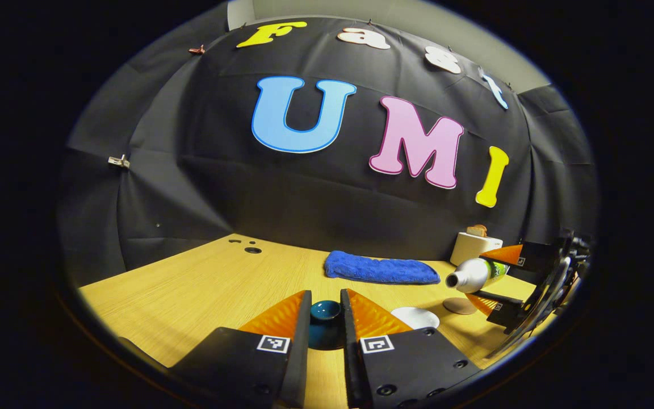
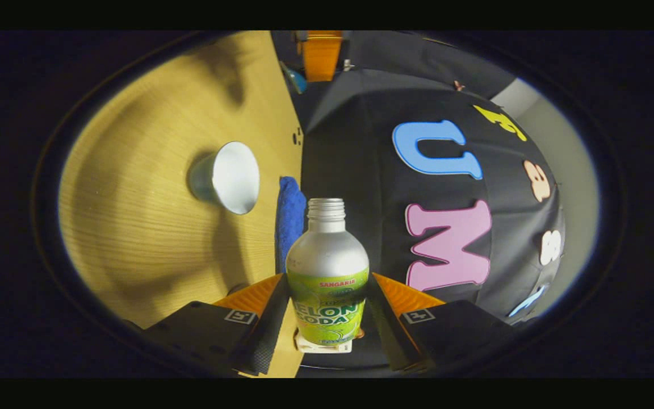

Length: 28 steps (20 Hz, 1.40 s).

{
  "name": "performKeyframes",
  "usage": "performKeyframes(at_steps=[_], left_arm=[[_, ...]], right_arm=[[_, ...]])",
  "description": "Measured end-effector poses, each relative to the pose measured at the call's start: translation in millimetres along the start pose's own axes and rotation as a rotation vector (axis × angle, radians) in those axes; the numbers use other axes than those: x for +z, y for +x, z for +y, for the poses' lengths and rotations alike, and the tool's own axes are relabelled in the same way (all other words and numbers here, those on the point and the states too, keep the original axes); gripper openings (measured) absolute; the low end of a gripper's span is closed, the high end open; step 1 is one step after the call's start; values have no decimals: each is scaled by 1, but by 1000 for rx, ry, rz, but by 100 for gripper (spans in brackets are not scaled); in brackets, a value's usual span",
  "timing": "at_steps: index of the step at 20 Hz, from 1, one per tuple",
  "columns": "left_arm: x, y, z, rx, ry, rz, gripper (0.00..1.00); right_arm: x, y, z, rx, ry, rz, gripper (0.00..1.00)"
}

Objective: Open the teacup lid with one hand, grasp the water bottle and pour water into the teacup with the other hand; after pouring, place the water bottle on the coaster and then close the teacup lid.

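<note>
My left gripper (image 1: 326,296) is shut on the dark teal teacup lid (image 1: 326,321), held up off the table. Just right of it the open teacup (image 1: 415,317) shows its white inside. My right gripper (image 2: 330,278) is shut on the silver water bottle (image 2: 330,267) with a green label and no cap. In the left gripper view the bottle (image 1: 474,274) lies nearly level in the right gripper (image 1: 494,279), mouth towards the teacup, above the round brown coaster (image 1: 459,305). No stream of water shows. The right gripper view has the teacup (image 2: 227,177) left of the bottle's mouth.
A folded blue towel (image 1: 381,268) lies at the back of the wooden table (image 1: 202,289), by the black wall. A white box-like appliance (image 1: 470,247) stands at the back right. Small holes (image 1: 252,249) mark the table's far left.
</note>
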<state>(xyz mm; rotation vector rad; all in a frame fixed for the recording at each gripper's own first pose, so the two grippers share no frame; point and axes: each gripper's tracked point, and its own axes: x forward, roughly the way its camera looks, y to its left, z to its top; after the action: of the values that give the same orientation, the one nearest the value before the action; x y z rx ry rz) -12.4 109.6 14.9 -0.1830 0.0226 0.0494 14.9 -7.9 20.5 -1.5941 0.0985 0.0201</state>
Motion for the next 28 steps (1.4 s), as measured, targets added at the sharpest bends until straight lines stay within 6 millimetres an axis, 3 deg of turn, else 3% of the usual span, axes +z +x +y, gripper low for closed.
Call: performKeyframes(at_steps=[18,28], left_arm=[[-8,3,-4,-19,-4,29,31],[-6,1,-2,-19,-12,27,31]], right_arm=[[12,-8,10,50,-318,-48,77],[14,-6,2,9,-437,-65,77]])
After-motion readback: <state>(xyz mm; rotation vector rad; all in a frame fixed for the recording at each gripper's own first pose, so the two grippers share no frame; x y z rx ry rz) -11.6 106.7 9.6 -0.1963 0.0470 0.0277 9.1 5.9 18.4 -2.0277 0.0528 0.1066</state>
